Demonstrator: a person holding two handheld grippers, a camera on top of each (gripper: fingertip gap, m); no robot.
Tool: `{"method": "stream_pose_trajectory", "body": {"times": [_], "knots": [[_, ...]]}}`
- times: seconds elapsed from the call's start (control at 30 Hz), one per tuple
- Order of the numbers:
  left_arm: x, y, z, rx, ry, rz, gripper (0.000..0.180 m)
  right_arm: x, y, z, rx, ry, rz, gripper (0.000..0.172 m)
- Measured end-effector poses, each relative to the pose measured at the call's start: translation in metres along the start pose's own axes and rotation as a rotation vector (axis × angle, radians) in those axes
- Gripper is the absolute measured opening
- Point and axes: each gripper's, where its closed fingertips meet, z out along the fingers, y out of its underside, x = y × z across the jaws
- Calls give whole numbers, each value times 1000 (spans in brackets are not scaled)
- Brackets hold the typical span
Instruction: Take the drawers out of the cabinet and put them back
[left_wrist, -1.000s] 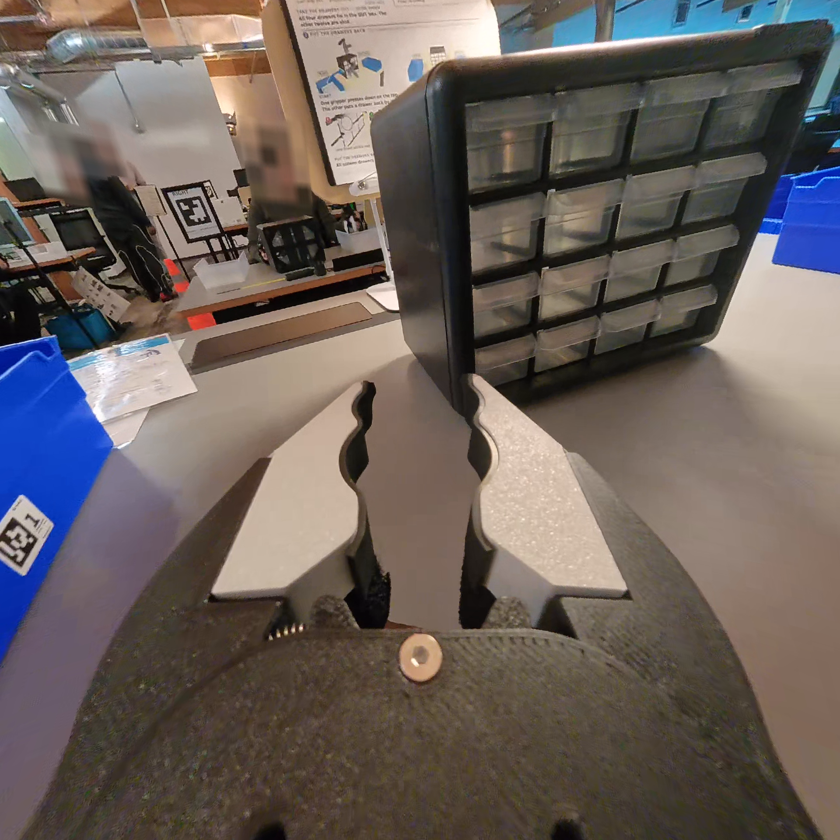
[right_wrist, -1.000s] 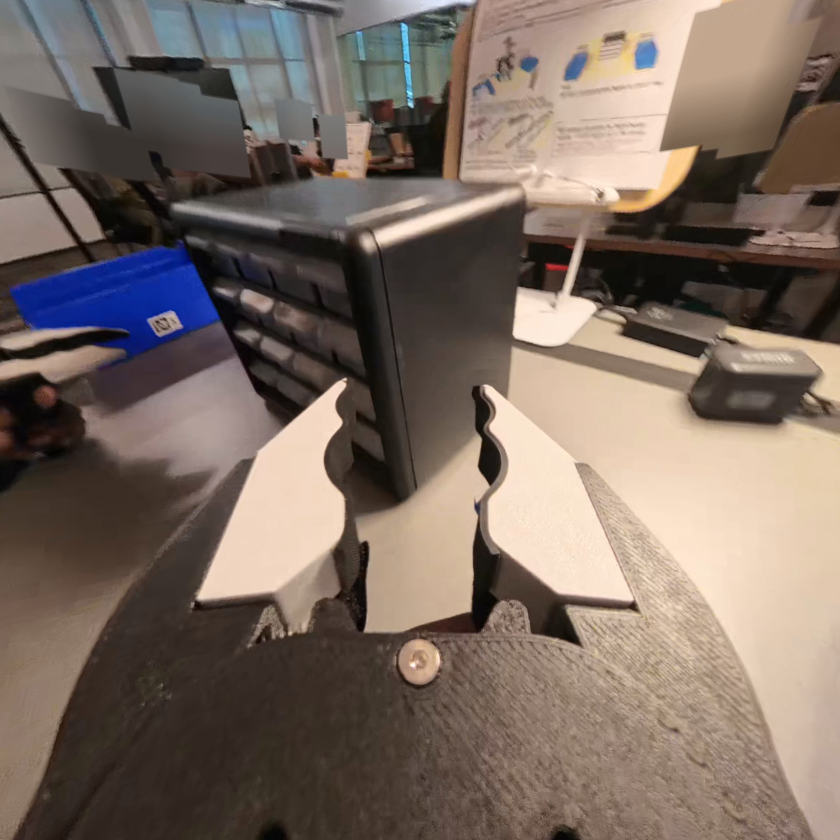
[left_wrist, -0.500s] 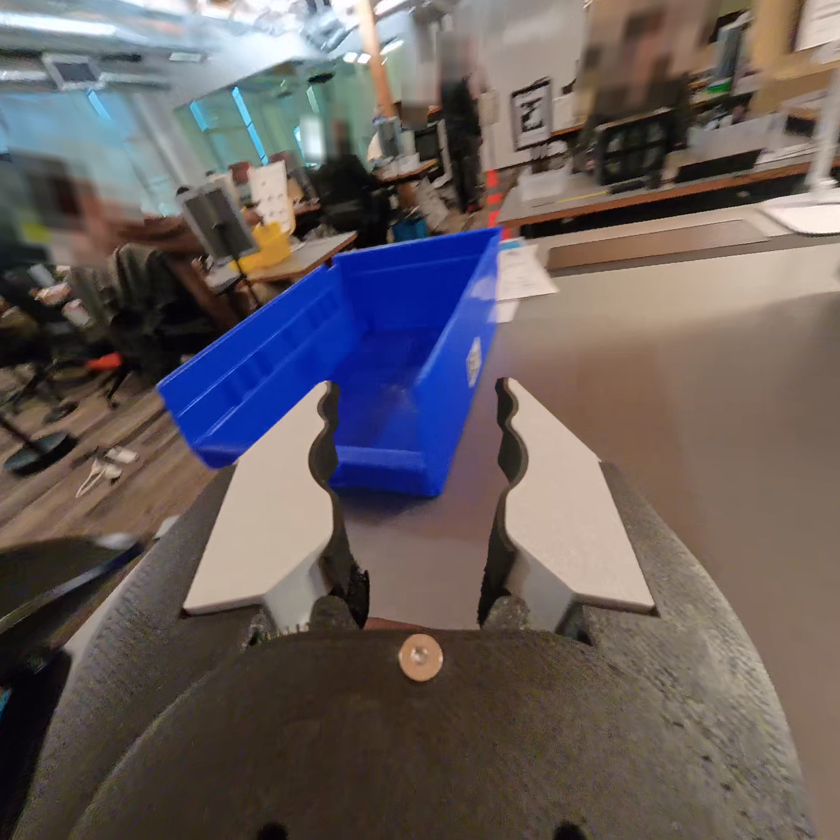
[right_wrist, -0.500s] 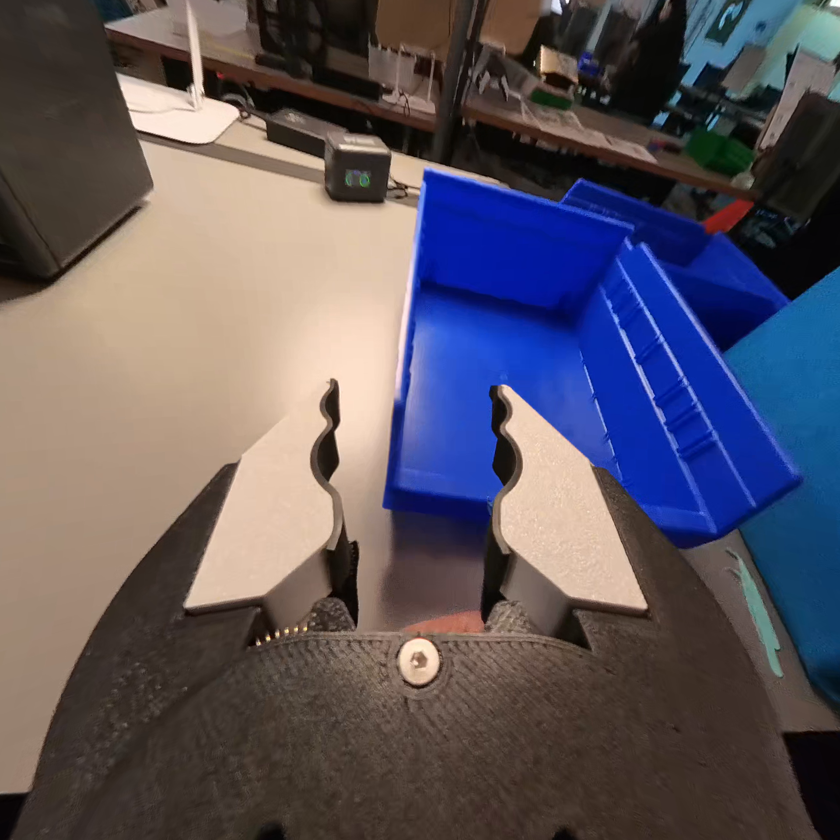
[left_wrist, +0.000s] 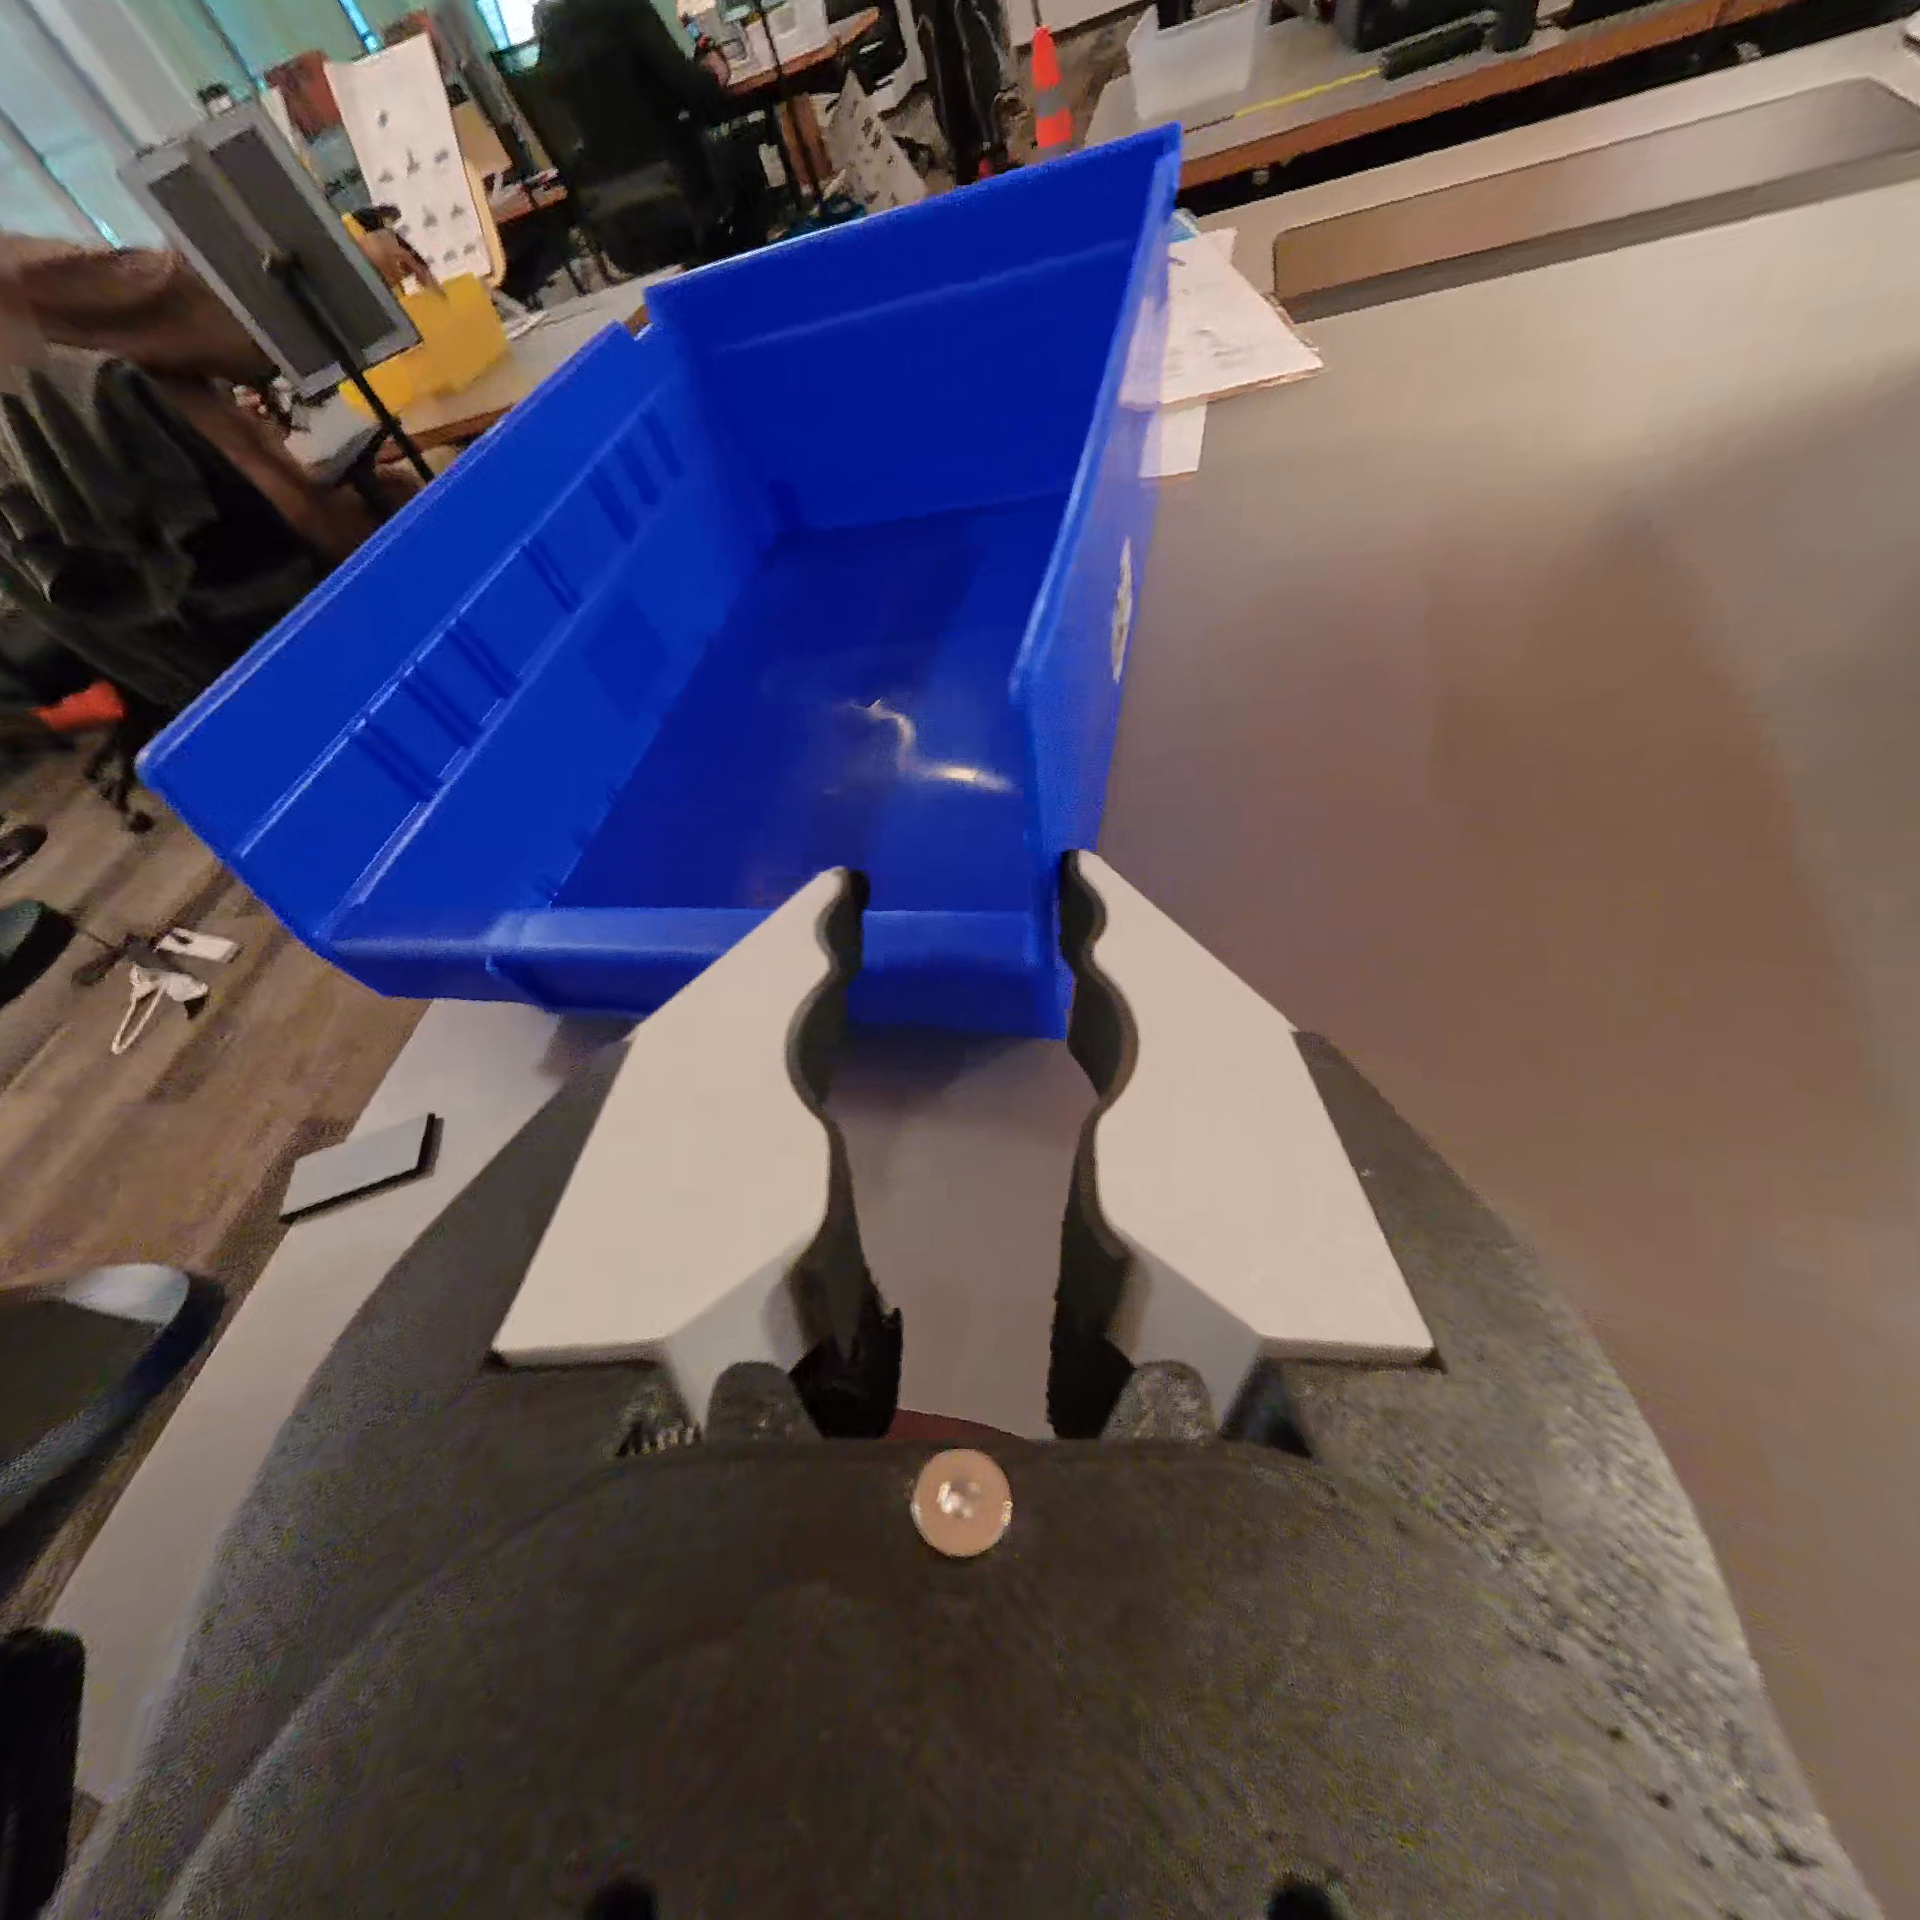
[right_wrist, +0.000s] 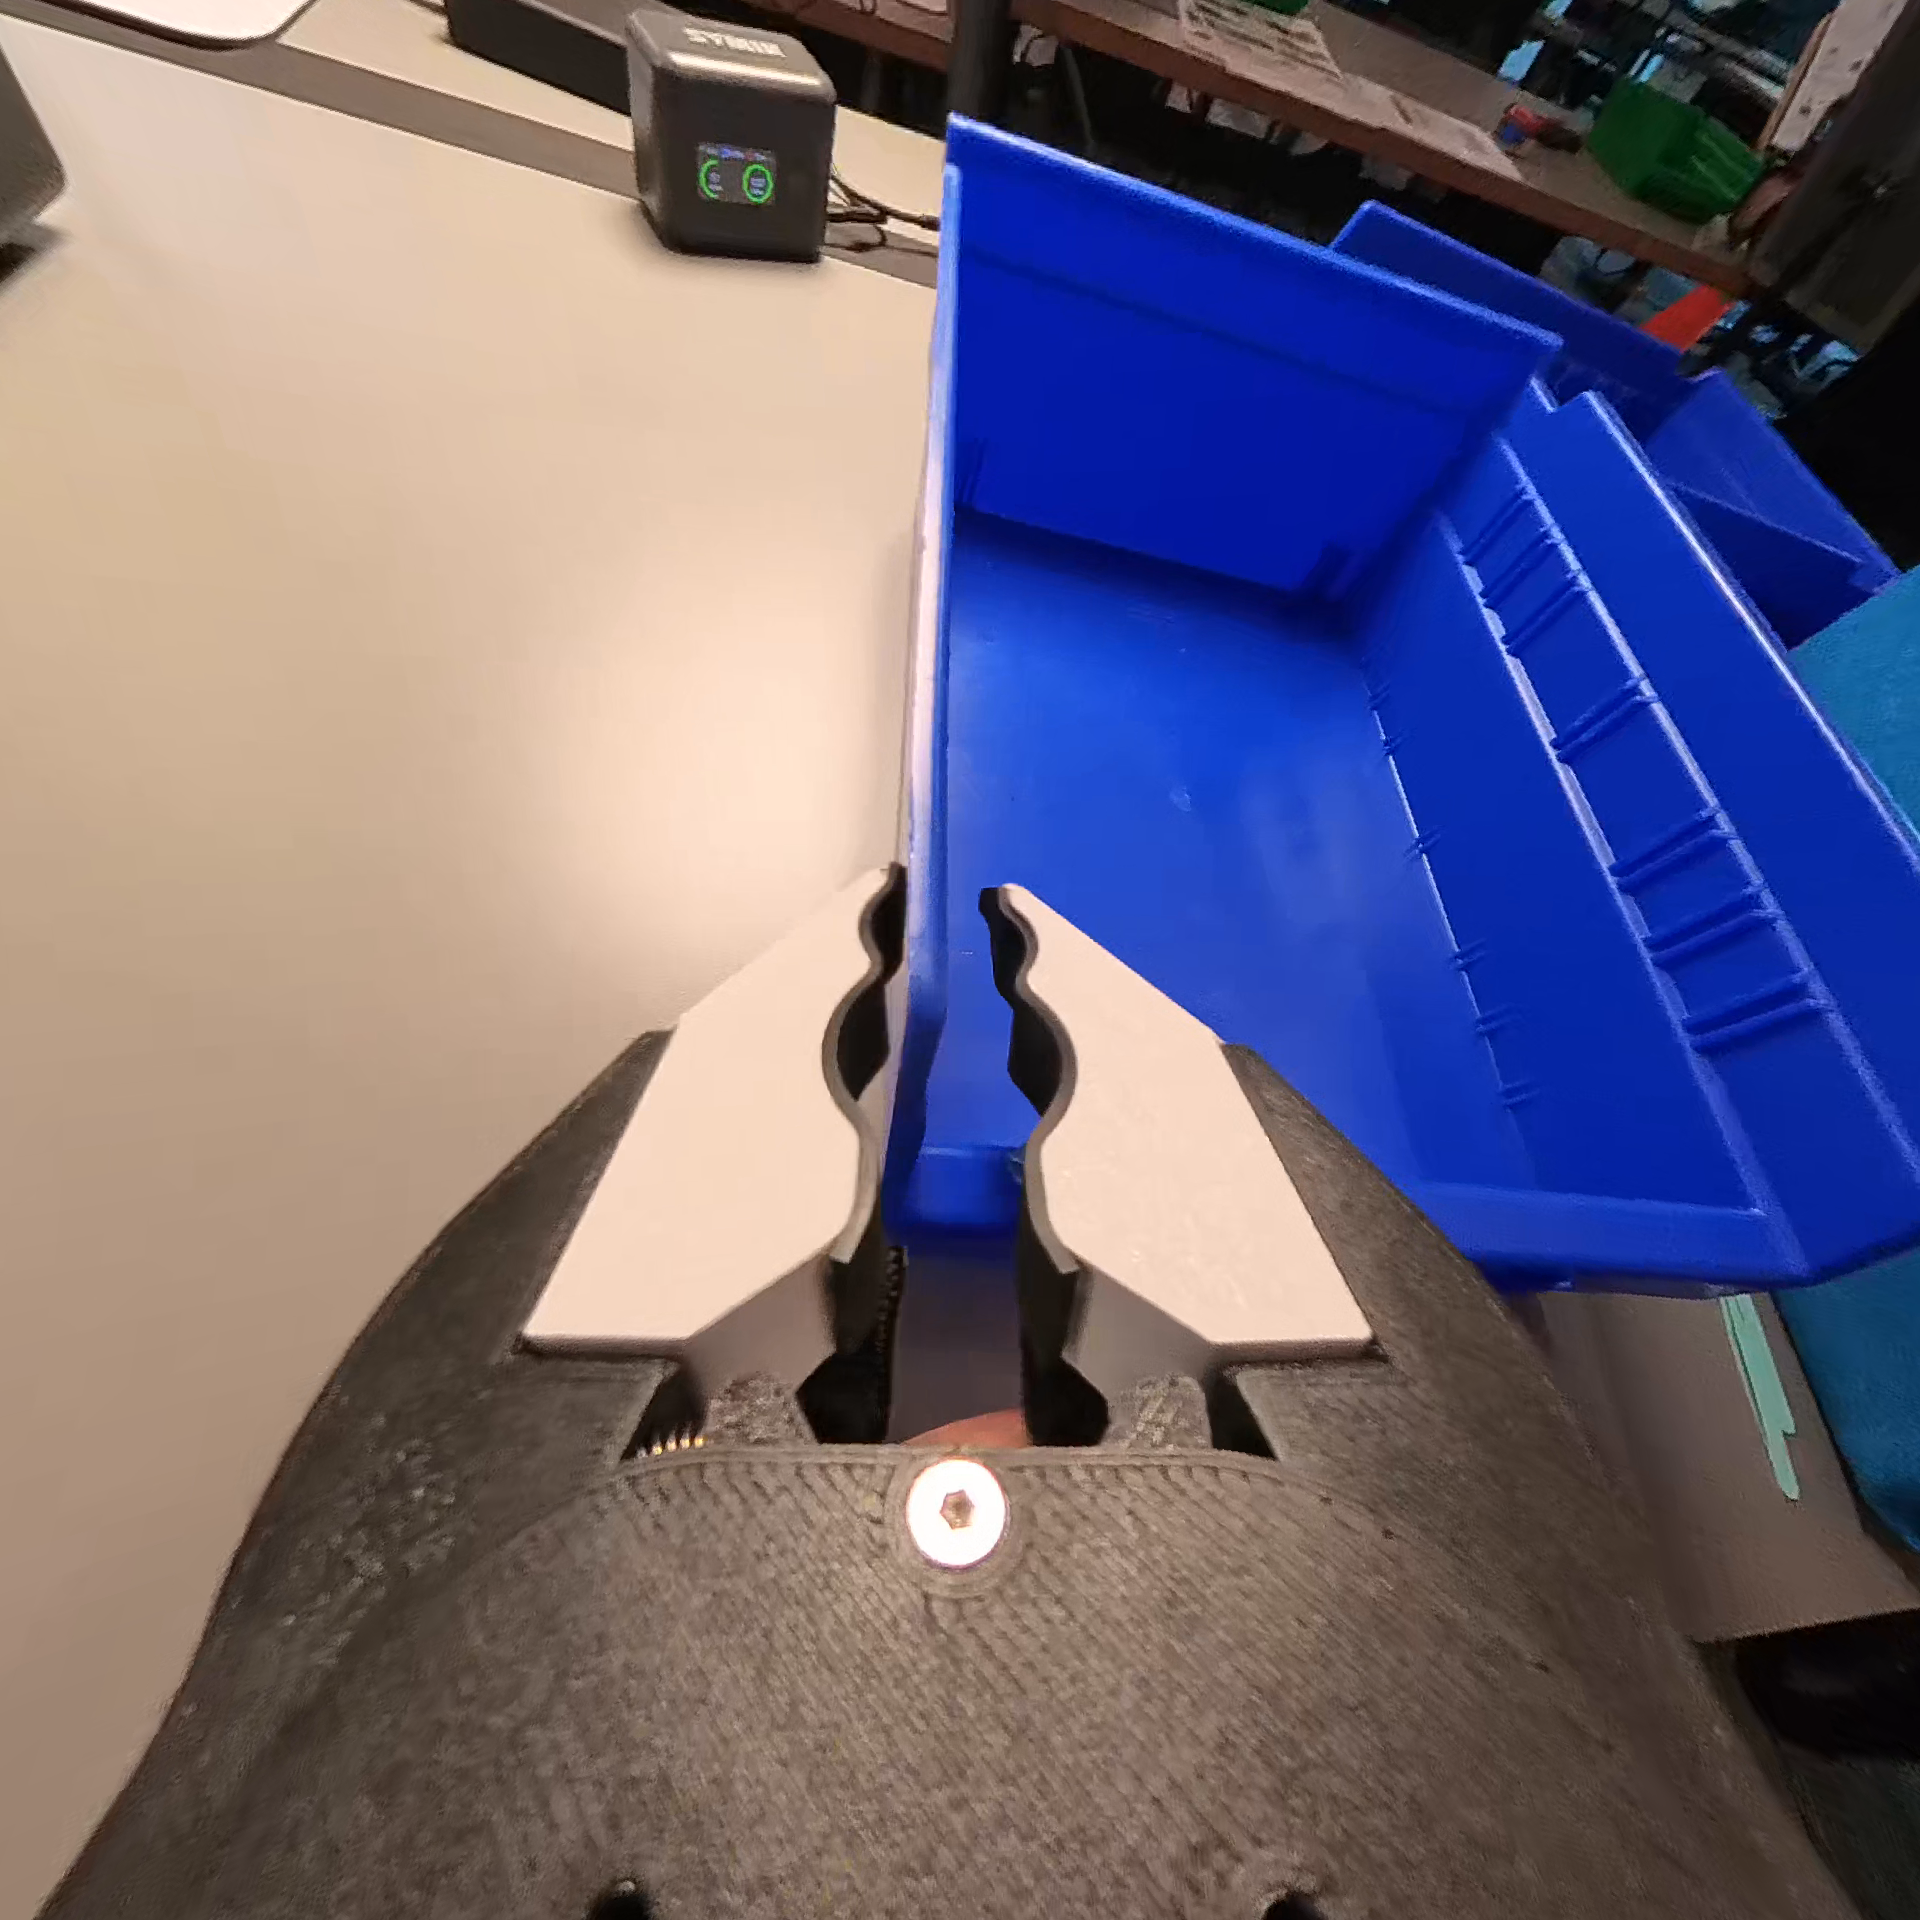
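In the left wrist view a blue bin (left_wrist: 727, 644) lies on the grey table (left_wrist: 1507, 831), and nothing is in it. My left gripper (left_wrist: 961, 894) is open at the bin's near right corner. Its right fingertip (left_wrist: 1081, 914) is by the right wall and the front lip runs across between the fingers, unpressed. In the right wrist view my right gripper (right_wrist: 940, 899) straddles the left wall of another blue bin (right_wrist: 1195, 779), also with nothing in it. The left pad (right_wrist: 878, 935) lies against the wall's outside and a slit shows at the right pad. A corner of the black cabinet (right_wrist: 21, 166) shows at the far left.
A black box with a lit green display (right_wrist: 732, 156) stands behind the right bin. A second blue bin (right_wrist: 1714, 447) lies beyond it. Papers (left_wrist: 1216, 332) lie behind the left bin. Both bins overhang the table's edges. The floor (left_wrist: 156, 1091) lies to the left.
Both grippers swung away from the cabinet to the blue bins and moved in close. Each jaw widened, then narrowed, the right one around its bin's left wall.
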Motion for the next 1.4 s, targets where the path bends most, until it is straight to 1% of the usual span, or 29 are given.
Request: {"method": "stream_pose_trajectory", "body": {"times": [0.07, 0.1, 0.13, 0.27, 0.4, 0.43, 0.53, 0.67, 0.8, 0.93, 1.03, 1.17, 1.4], "knots": [[6, 0, 2, 6, 28, 24, 22, -2, -1, 0, 6, -7, -7, 11], [8, 0, 3, 2, 43, 29, 10, -4, -1, -1, 7, -12, -7, 7], [9, 1, 4, -5, 48, 31, 7, -5, -1, -1, 8, -9, -8, 6], [14, 2, -1, 0, 77, 36, 5, -8, 2, -9, 21, -20, -27, 6], [27, 3, -20, 6, 111, 118, 5, -15, 8, -24, 34, -74, -43, 6], [32, 2, -26, 8, 129, 116, 4, -17, 10, -29, 37, -92, -47, 6], [61, -3, -46, 52, 260, 67, 5, -24, 16, -45, 45, -147, -67, 6], [93, 1, -68, 72, 332, 158, 6, -37, 26, -69, 59, -244, -119, 5], [126, 0, -98, 128, 480, 200, 7, -46, 38, -97, 72, -360, -154, 7], [148, 6, -129, 152, 606, 258, 6, -48, 50, -121, 89, -456, -168, 5], [157, 9, -151, 169, 689, 249, 7, -50, 56, -135, 103, -499, -179, 6], [160, 17, -170, 178, 724, 260, 4, -56, 62, -149, 122, -538, -211, 6], [173, 27, -210, 227, 823, 273, 5, -69, 69, -170, 151, -610, -263, 5]]}}
